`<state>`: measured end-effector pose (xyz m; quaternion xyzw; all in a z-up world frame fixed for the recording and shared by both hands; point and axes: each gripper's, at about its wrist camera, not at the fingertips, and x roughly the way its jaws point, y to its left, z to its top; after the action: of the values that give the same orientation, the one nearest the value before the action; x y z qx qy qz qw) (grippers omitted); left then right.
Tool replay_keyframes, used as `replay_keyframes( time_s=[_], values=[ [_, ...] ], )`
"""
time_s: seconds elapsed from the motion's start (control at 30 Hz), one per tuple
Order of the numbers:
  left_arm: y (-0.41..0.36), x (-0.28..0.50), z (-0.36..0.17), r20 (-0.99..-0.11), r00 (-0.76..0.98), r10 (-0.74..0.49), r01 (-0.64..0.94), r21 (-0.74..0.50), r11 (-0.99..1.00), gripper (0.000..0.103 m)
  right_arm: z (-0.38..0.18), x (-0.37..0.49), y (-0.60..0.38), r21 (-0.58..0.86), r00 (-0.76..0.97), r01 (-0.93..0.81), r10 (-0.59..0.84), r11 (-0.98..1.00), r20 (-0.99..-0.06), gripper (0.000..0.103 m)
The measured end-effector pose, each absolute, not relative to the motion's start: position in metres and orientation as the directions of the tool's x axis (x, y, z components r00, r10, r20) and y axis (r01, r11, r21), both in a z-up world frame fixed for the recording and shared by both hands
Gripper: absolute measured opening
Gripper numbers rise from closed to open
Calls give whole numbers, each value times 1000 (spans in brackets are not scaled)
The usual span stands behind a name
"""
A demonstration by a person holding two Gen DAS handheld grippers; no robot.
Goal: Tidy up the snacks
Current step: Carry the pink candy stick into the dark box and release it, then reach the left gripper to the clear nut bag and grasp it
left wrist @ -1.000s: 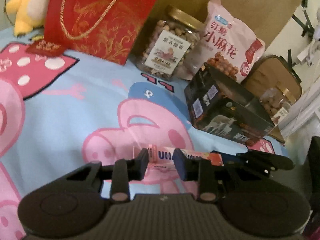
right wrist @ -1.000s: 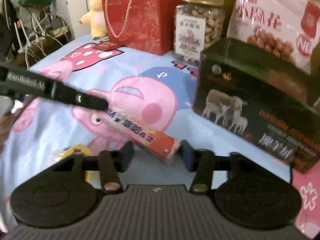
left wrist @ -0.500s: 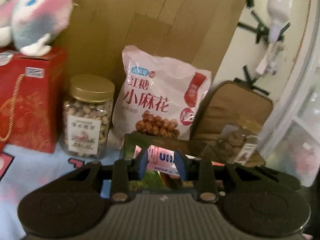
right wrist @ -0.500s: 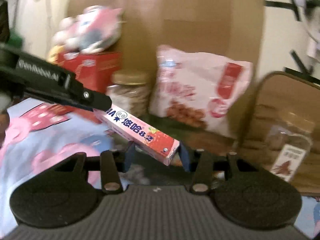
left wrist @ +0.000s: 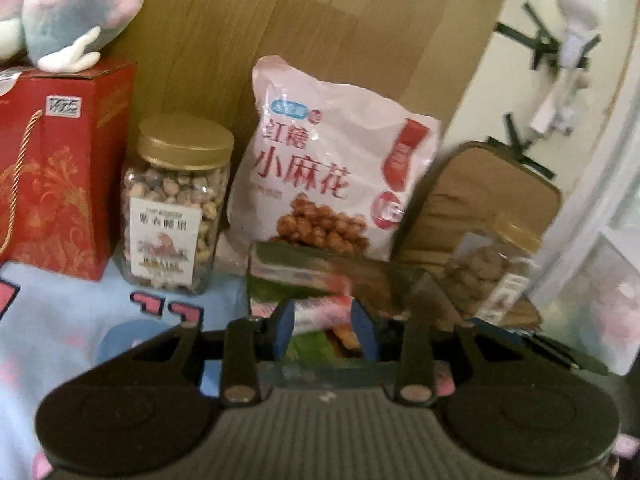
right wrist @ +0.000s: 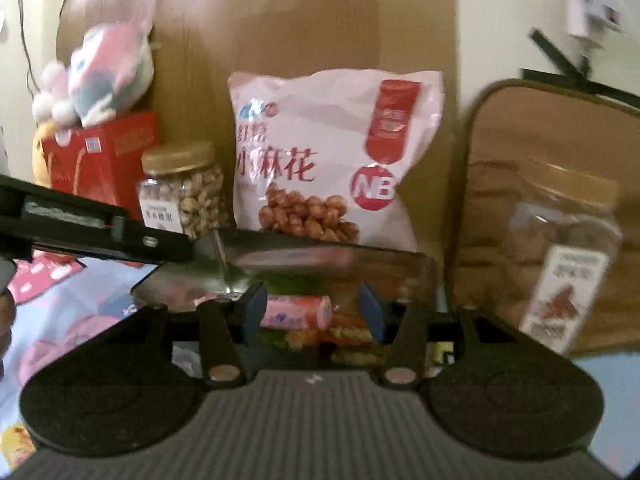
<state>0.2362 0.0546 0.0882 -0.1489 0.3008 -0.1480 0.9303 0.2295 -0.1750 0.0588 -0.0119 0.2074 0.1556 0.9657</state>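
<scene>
Lying between both pairs of jaws, the pink candy box (right wrist: 296,312) hangs over the open dark snack box (right wrist: 280,248). The left gripper (left wrist: 324,328) has its narrow jaws opening, with one end of the candy box between them. The right gripper (right wrist: 312,312) has wider jaws opening too, and the other end sits by the left pad, clear of the right one. Behind the jaws stand a pink snack bag (left wrist: 324,160) and a nut jar (left wrist: 176,208)
</scene>
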Motion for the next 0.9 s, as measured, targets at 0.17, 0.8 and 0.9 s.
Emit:
replay_keyframes(
  time_s=[0.17, 0.8, 0.9],
  values=[
    [38, 202, 66, -586, 692, -421, 247, -357, 901, 32, 40, 186, -238, 225, 851, -234, 312, 946, -423, 54],
    [-18, 175, 22, -732, 468, -495, 336, -371, 866, 34, -30, 142, -293, 670, 696, -108, 537, 735, -477, 16],
    [-8, 189, 29, -724, 514, -460, 276, -368, 888, 44, -29, 154, -292, 694, 708, -111, 547, 711, -447, 8]
  ],
)
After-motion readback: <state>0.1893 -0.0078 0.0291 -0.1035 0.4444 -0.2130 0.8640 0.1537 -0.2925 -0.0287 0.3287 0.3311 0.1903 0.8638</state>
